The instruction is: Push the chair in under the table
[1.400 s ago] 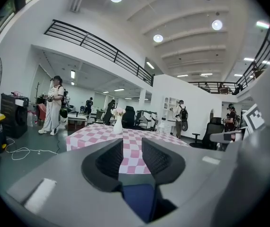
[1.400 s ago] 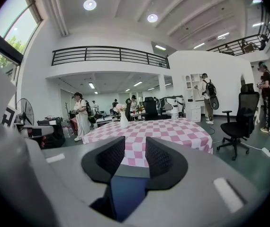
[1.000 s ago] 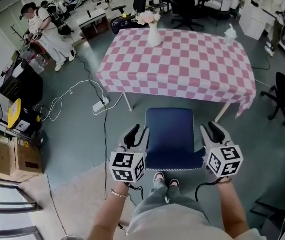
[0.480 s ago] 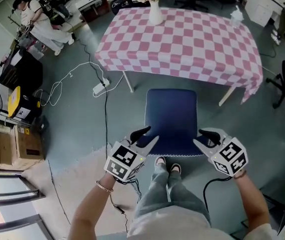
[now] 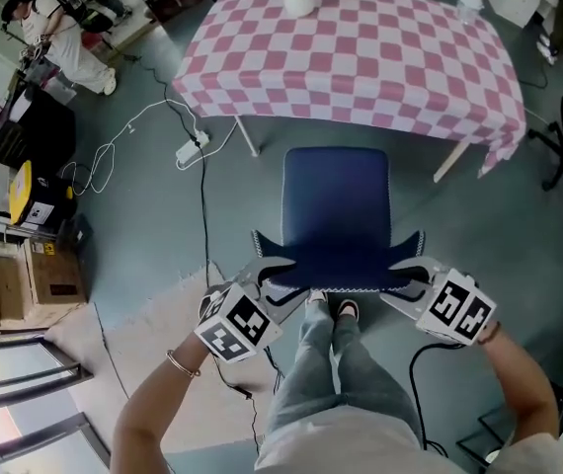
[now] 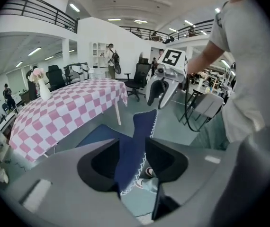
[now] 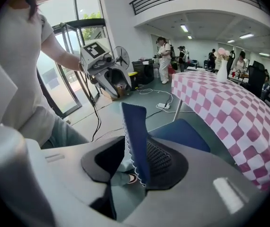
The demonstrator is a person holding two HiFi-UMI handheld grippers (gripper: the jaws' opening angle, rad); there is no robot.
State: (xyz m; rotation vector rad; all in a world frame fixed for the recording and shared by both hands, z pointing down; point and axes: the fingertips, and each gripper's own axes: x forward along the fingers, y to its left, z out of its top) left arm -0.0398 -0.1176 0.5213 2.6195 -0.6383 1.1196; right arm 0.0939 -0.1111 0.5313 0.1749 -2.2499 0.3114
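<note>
One chairback (image 5: 339,261) within left gripper's (image 6: 134,161) opening jaws and right gripper's (image 7: 136,162).

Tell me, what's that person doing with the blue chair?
A person stands behind the chair with a tool in each hand. Each tool straddles one end of the backrest. The left tool has its jaws opening around it. The right tool is open too, not clamped. The chair stands in front of the table, not pushed under it yet.
</note>
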